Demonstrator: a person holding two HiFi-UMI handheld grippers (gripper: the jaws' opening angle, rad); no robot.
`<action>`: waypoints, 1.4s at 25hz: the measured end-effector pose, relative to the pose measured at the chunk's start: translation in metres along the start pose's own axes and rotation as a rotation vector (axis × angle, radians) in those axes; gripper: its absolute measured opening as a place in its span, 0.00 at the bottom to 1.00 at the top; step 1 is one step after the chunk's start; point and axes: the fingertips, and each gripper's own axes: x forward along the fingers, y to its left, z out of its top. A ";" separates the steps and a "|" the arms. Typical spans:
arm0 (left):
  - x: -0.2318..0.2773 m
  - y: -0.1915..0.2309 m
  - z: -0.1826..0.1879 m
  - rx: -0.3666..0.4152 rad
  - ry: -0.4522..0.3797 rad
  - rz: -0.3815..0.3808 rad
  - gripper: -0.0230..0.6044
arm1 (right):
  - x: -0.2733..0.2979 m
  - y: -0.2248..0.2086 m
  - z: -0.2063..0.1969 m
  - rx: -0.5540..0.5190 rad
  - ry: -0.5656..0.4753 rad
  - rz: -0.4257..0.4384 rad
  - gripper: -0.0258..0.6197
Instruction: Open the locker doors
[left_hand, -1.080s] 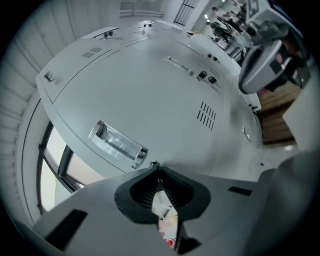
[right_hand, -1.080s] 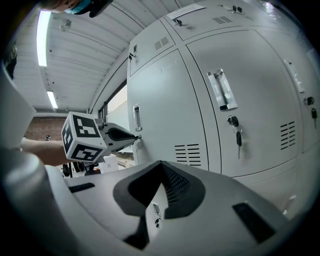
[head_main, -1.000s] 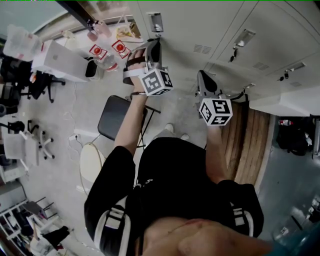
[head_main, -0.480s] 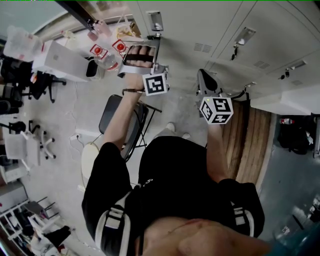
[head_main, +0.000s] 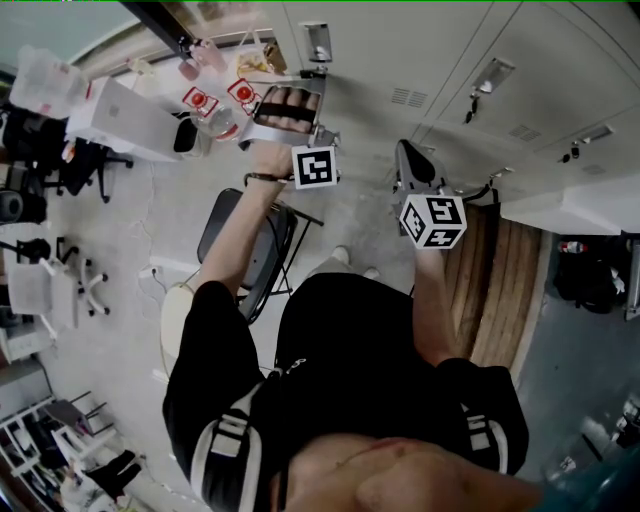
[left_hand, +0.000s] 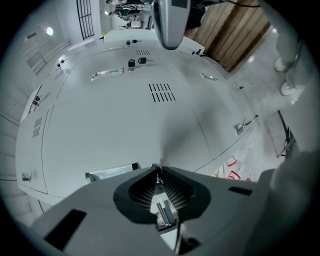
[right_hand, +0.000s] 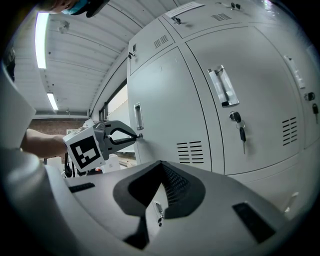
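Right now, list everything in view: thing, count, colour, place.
lockers: several, pale grey, wall ahead
handles: one per door, silver
key: one, metal, in the lock at the left gripper's tips
chair: one, black, floor under the left arm
box: one, white, upper left
red labels: two, beside the box
wood panel: one, brown, below the right gripper
bag: one, black, far right
shirt: one, black, on the person
left gripper: grey, shut on key
right gripper: grey, shut, empty
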 end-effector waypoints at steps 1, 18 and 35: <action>0.000 0.000 0.000 0.000 -0.001 -0.001 0.09 | -0.001 0.000 0.000 0.000 0.001 -0.002 0.05; -0.016 0.003 -0.006 -0.122 -0.028 -0.017 0.20 | -0.001 0.006 -0.008 0.002 0.015 0.014 0.05; -0.034 0.069 -0.013 -1.116 -0.240 -0.033 0.22 | -0.001 0.011 -0.015 0.011 0.030 0.028 0.05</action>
